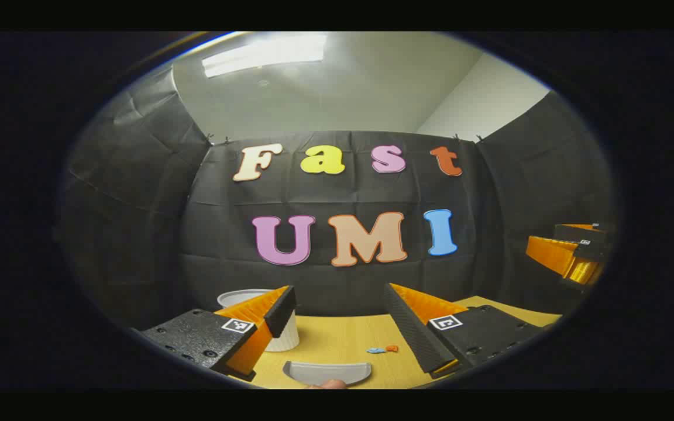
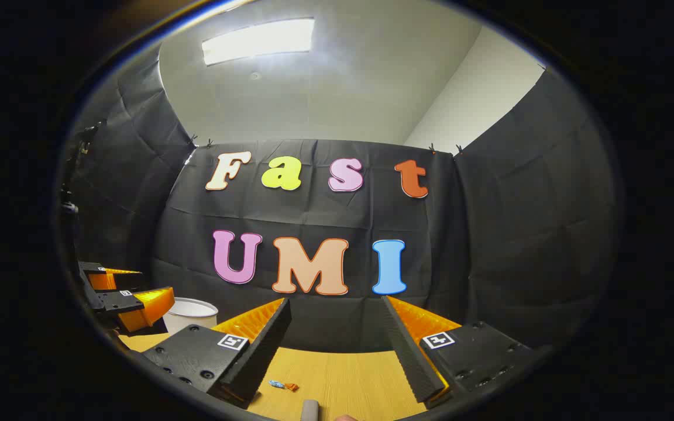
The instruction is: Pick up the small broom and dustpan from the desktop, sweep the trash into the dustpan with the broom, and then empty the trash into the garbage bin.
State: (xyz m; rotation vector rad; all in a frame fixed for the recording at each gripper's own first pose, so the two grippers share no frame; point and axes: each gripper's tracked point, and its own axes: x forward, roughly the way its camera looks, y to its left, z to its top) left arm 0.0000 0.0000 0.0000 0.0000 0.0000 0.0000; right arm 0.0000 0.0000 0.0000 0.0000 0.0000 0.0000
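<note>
Above the desktop (image 1: 337,339), I am holding my left gripper (image 1: 340,316) and right gripper (image 2: 337,339) spread wide, grasping nothing — dustpan (image 1: 326,372) lying near, trash (image 1: 382,349) just right of it, garbage bin (image 1: 281,333) far left. Picking up, sweeping, emptying — all remaining.

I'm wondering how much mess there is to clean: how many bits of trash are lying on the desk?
2: a blue bit and an orange bit, side by side on the wooden desk, right of the white bin and beyond the grey dustpan. More may lie hidden behind the tongs.
</note>
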